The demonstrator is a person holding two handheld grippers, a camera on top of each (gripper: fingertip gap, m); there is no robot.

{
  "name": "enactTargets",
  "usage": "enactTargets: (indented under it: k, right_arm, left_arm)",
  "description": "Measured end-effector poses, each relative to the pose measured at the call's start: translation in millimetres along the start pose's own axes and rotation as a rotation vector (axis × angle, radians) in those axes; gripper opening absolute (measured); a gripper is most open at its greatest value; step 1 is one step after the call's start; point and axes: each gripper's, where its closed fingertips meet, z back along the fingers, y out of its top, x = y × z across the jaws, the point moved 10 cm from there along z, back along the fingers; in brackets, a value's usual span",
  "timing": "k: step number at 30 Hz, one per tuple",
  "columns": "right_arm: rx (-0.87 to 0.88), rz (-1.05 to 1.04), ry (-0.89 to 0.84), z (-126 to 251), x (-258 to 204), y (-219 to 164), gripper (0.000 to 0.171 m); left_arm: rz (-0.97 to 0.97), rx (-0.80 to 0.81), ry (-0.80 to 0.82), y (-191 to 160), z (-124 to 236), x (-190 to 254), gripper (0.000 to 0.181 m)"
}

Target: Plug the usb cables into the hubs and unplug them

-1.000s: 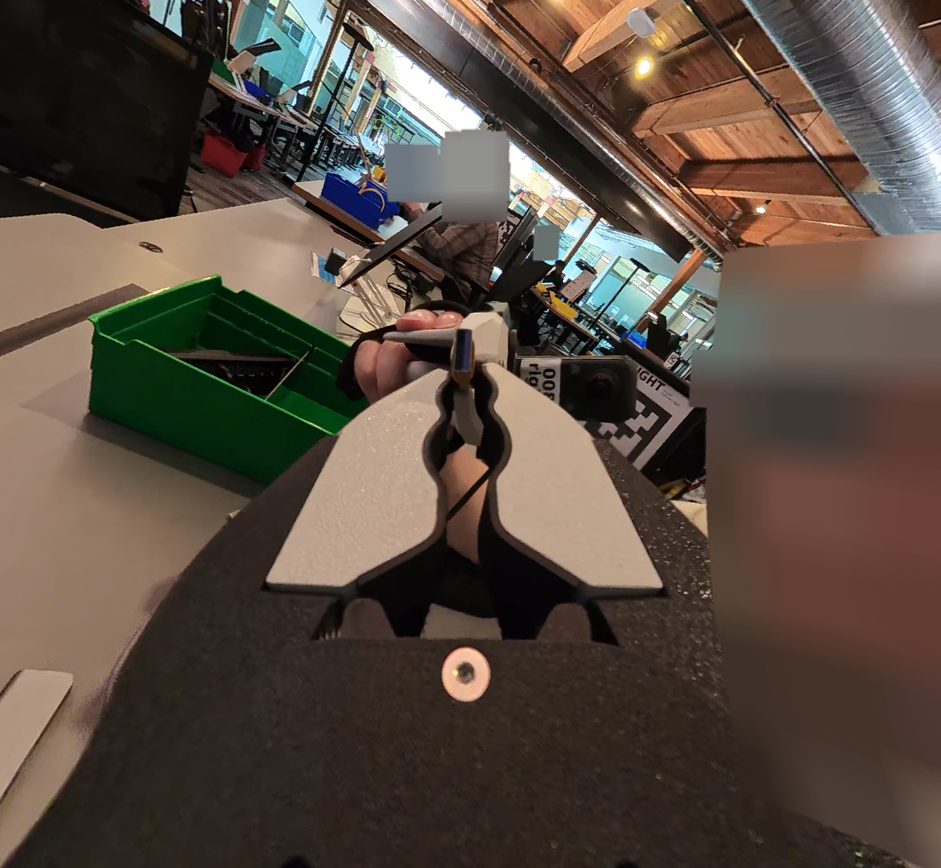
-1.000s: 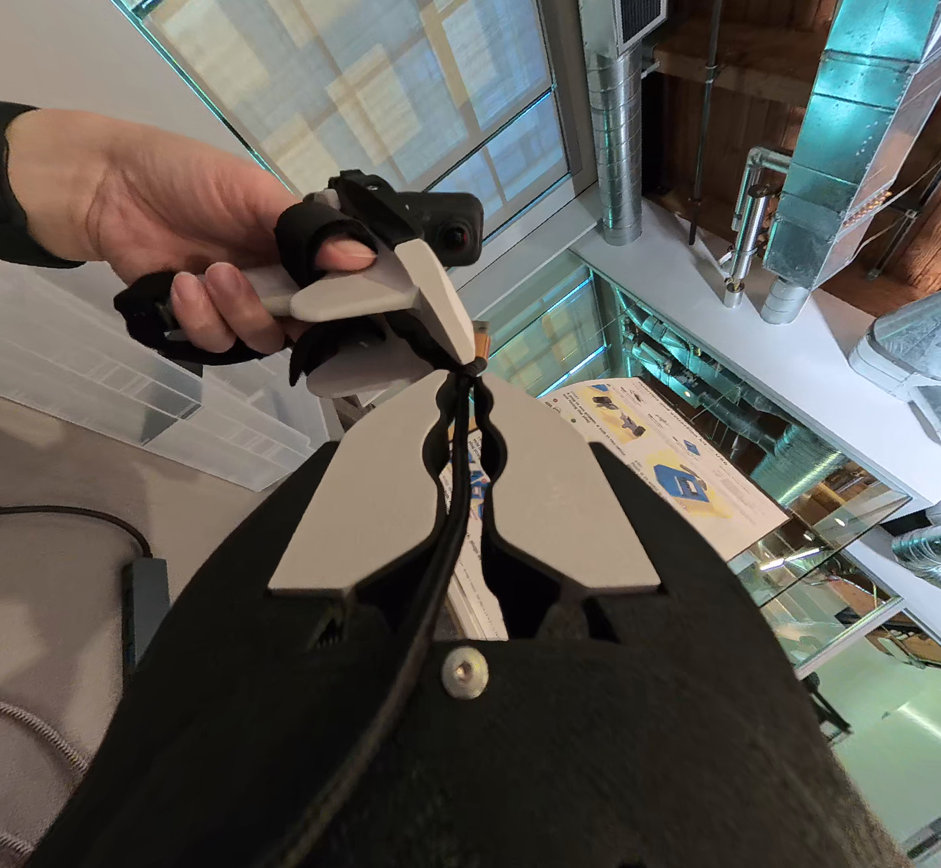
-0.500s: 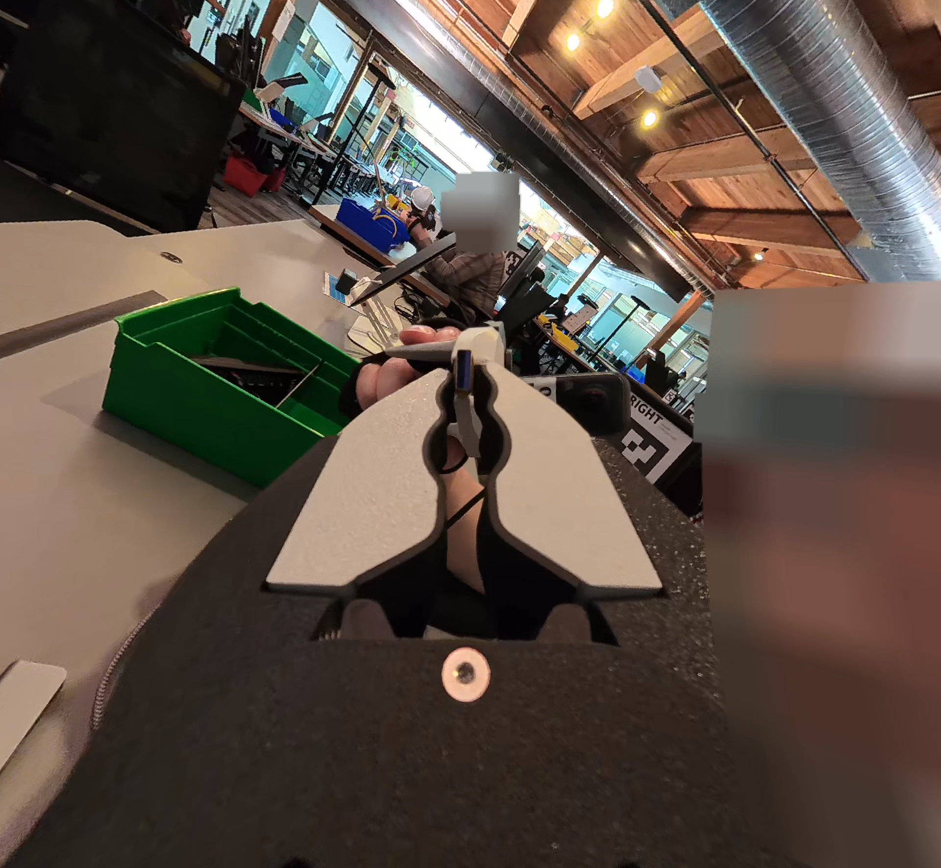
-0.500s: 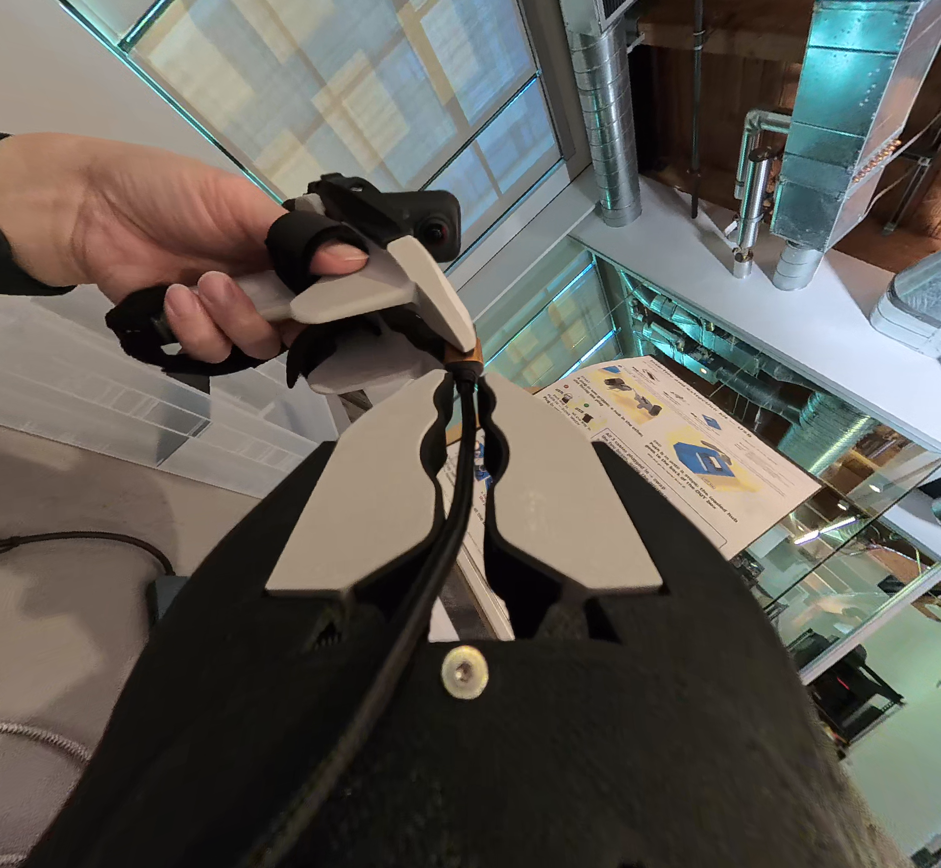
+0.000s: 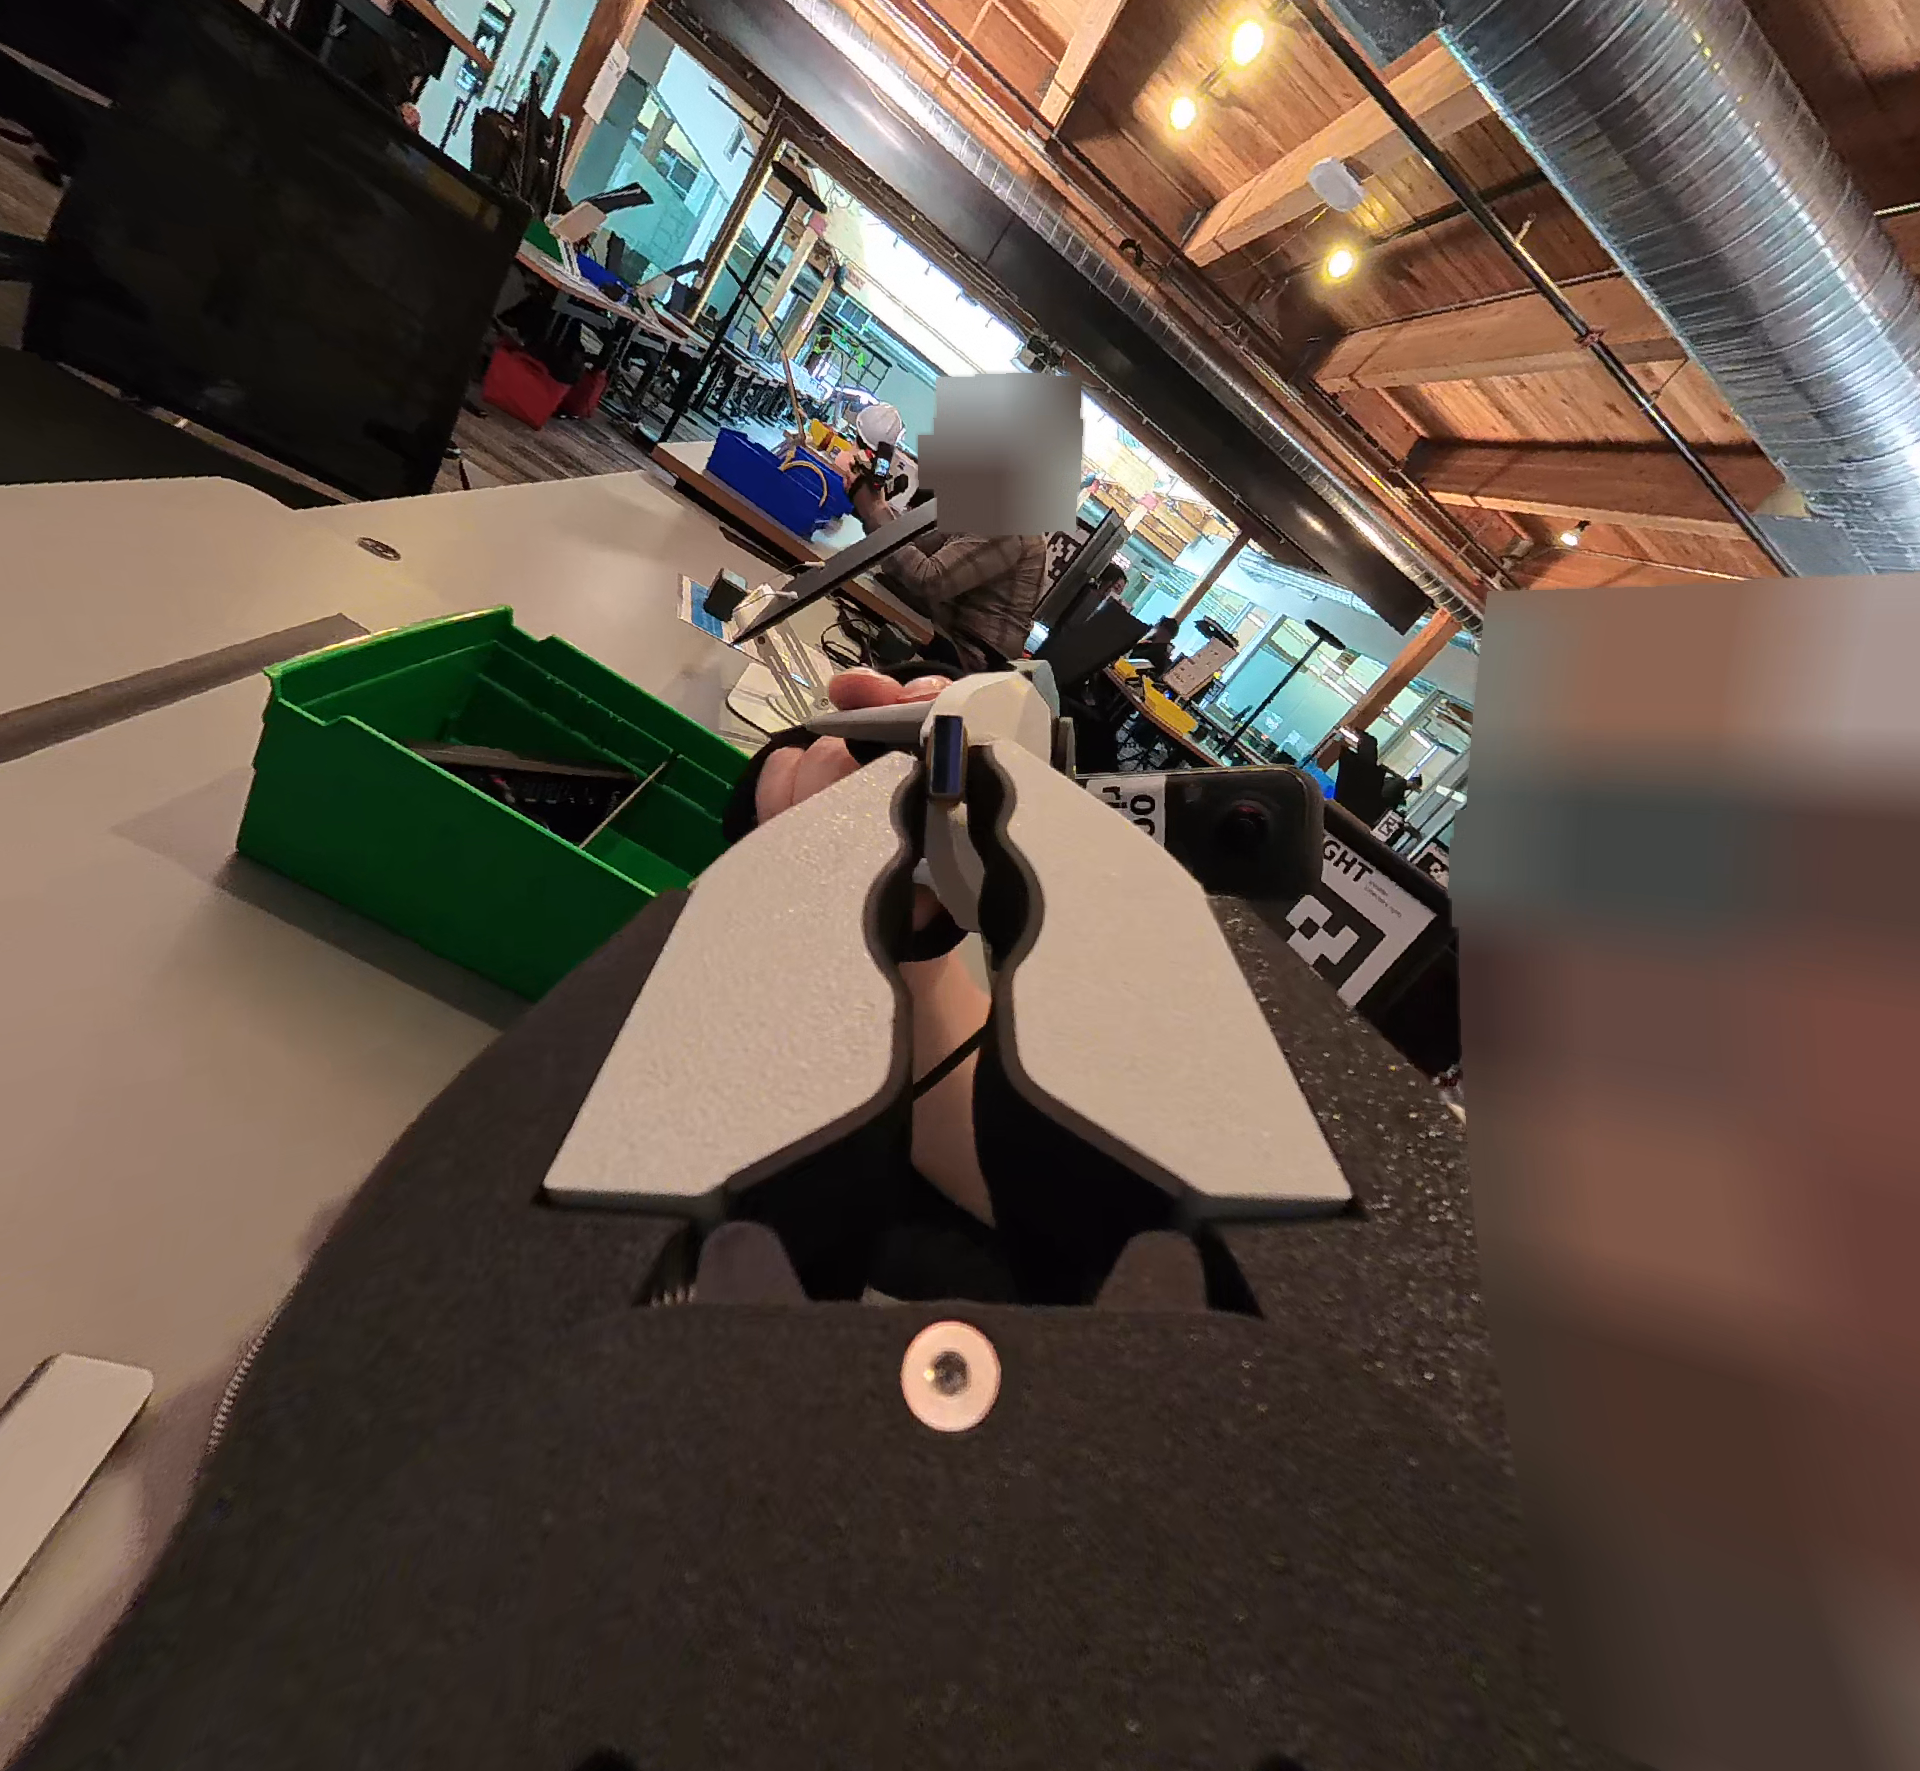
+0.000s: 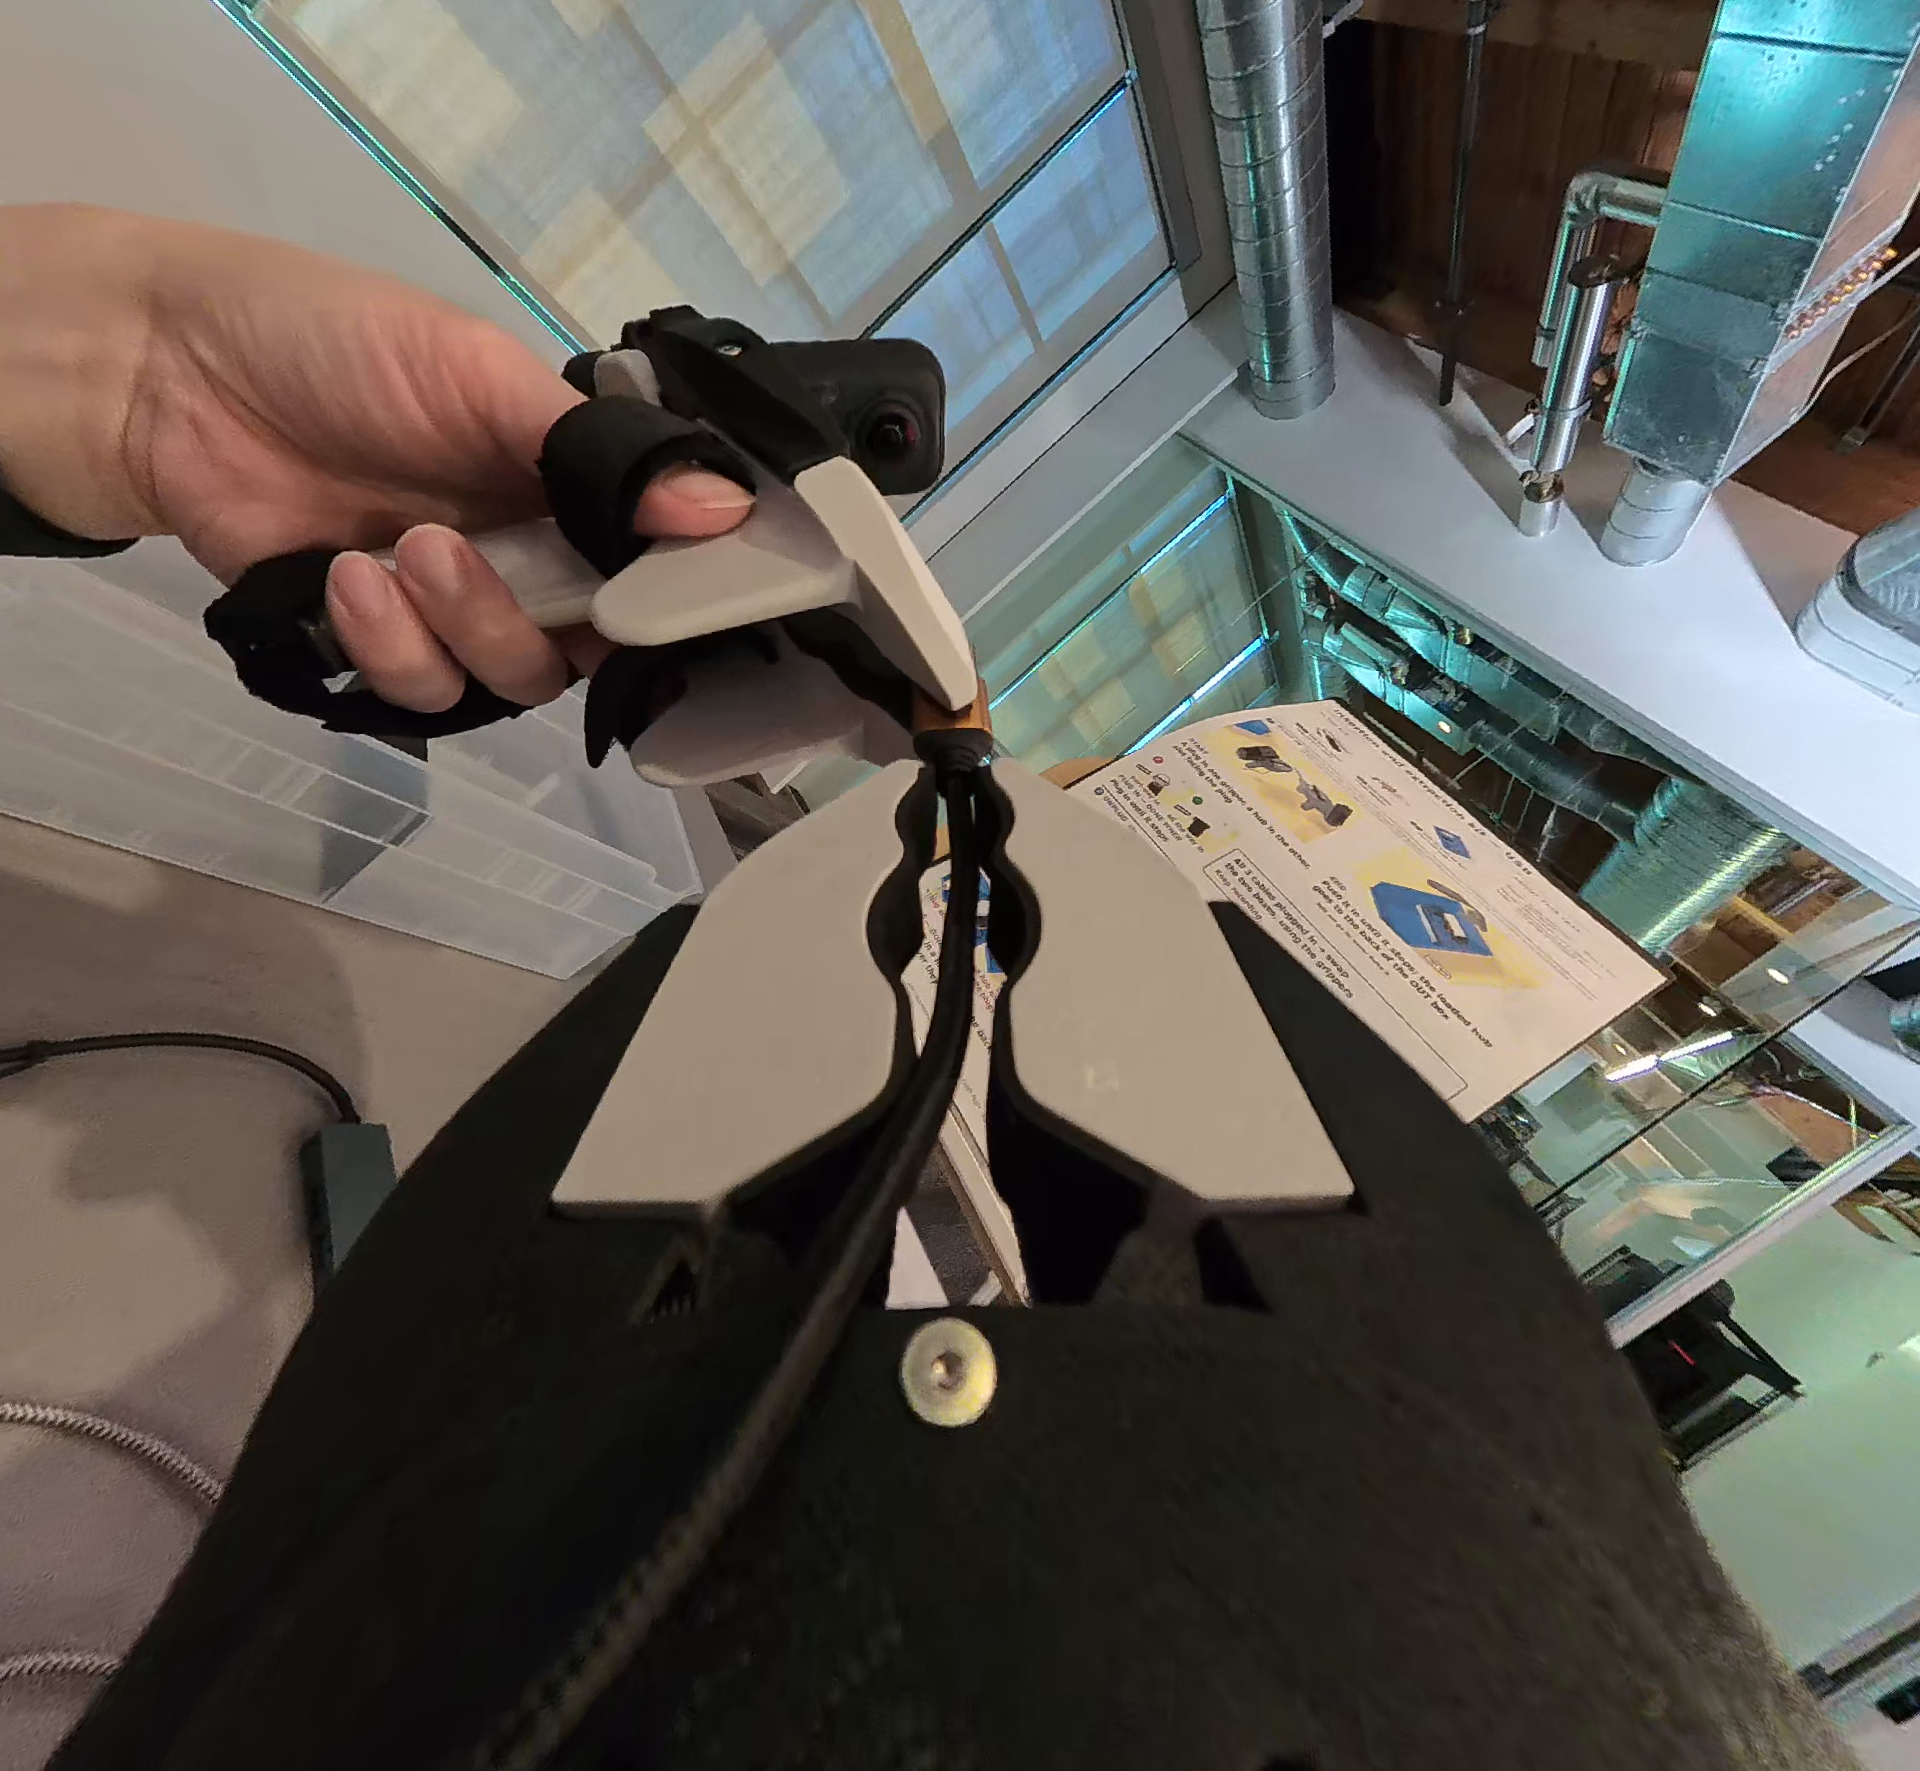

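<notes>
Both grippers meet in the air above the table, on one black USB cable point(image 6: 940, 973). My left gripper point(image 5: 943, 776) is shut on its metal USB plug point(image 5: 945, 755), whose blue-lined end points at the camera. My right gripper point(image 6: 956, 771) is shut on the cable just behind its orange collar point(image 6: 951, 729); the cable runs back between the fingers. In the right wrist view the left gripper point(image 6: 951, 693), held by a hand, pinches the plug end. In the left wrist view the right gripper point(image 5: 987, 713) shows just beyond. A grey hub point(image 6: 348, 1191) lies on the table.
A green bin point(image 5: 457, 807) with dark parts stands on the grey table point(image 5: 208, 1046) to the left. A clear plastic bin point(image 6: 312, 786), a printed sheet point(image 6: 1351, 890) and a white braided cable point(image 6: 104, 1451) lie around. People sit at far desks. My left and right fingertips are right by each other.
Both grippers have shifted and tilted a little together. Their holds on the plug and the cable are unchanged.
</notes>
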Motion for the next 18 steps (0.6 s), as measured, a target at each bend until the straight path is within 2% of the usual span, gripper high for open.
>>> enactTargets:
  k: [13,18]
  right_arm:
    - [-0.056,-0.081,0.005,-5.1,3.0,-2.4,0.008]
    - [-0.052,-0.019,-0.007,-3.2,1.2,1.5,0.007]
  left_arm:
    - [-0.048,0.019,0.065,1.6,1.5,-1.1,0.006]
    - [-0.057,0.005,0.06,1.5,1.4,3.3,0.007]
